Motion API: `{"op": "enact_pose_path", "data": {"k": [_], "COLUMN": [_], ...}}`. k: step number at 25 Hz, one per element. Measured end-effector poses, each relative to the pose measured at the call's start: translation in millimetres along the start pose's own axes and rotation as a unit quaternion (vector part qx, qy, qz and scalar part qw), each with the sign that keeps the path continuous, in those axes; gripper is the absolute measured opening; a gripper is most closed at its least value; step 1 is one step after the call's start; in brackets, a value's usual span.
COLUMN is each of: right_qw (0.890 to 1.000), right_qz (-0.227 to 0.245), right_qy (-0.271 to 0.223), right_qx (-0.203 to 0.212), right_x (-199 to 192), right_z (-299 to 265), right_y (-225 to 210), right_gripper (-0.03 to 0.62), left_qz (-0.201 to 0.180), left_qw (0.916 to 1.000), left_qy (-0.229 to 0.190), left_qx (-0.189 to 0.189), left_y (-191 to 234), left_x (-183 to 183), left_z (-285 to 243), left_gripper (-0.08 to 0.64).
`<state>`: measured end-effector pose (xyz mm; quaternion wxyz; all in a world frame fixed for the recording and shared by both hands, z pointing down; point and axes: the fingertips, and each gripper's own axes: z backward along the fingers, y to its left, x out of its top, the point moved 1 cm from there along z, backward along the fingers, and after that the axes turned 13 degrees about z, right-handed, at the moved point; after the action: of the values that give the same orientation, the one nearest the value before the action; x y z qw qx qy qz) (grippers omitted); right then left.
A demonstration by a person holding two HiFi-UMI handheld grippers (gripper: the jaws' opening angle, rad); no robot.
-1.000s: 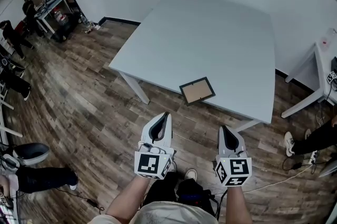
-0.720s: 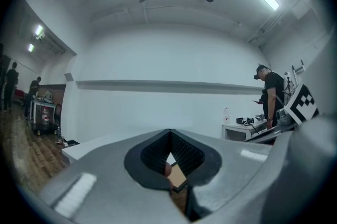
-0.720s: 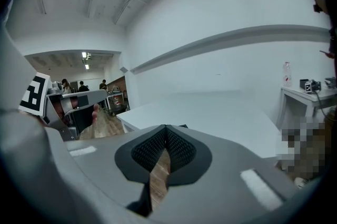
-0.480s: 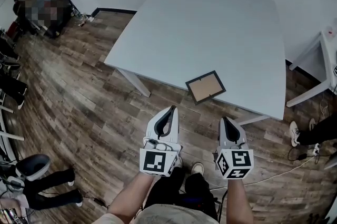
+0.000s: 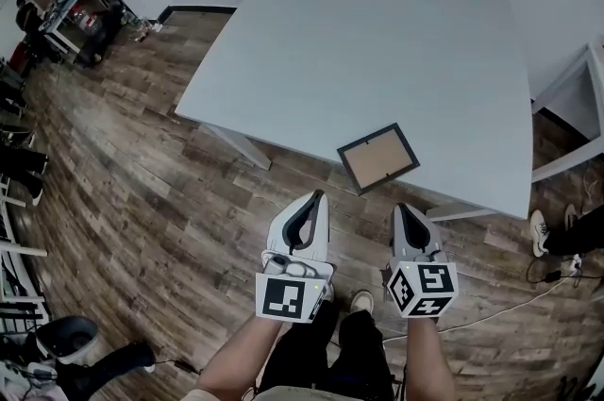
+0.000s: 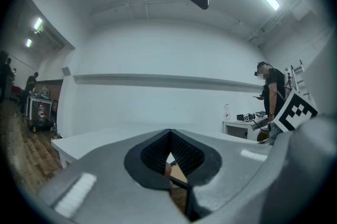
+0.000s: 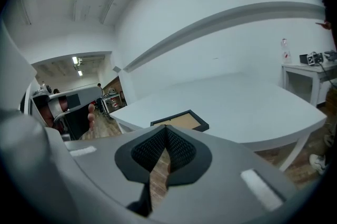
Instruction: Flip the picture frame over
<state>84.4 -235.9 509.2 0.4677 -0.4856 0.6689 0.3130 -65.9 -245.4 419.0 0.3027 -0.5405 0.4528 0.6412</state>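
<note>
Approach: left hand-held gripper (image 5: 311,198) and right hand-held gripper (image 5: 402,209) both pressed together, empty, short of picture frame (image 5: 378,157) at lower-centre desk (image 5: 377,41) edge. Next, likely: spread, grasp rim.

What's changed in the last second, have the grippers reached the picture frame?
The left gripper and right gripper have moved closer to the picture frame near the table edge, but are short of it. Nothing was gripped or released. Both jaws stay shut and empty; the frame lies flat, unmoved.
</note>
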Motion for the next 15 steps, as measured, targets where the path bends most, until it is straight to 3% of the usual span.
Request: {"op": "enact_pose_path", "data": {"k": [12,15], "right_qw": [0.995,0.988], "right_qz": [-0.098,-0.146], "right_qy": [0.009,0.005], "right_qx": [0.026,0.053], "right_x": [-36,-42], "right_z": [-41,-48], "right_y": [4,7], "right_gripper": [0.028,0.07], "left_qz": [0.009,-0.024], "left_qw": [0.9999,0.9995], "left_qy": [-0.004,0.018], "left_qx": [0.009,0.007], "left_y": [19,18], "left_x": [-28,-37], "left_z": [-21,-20], "left_gripper": [0.0,0.0]}}
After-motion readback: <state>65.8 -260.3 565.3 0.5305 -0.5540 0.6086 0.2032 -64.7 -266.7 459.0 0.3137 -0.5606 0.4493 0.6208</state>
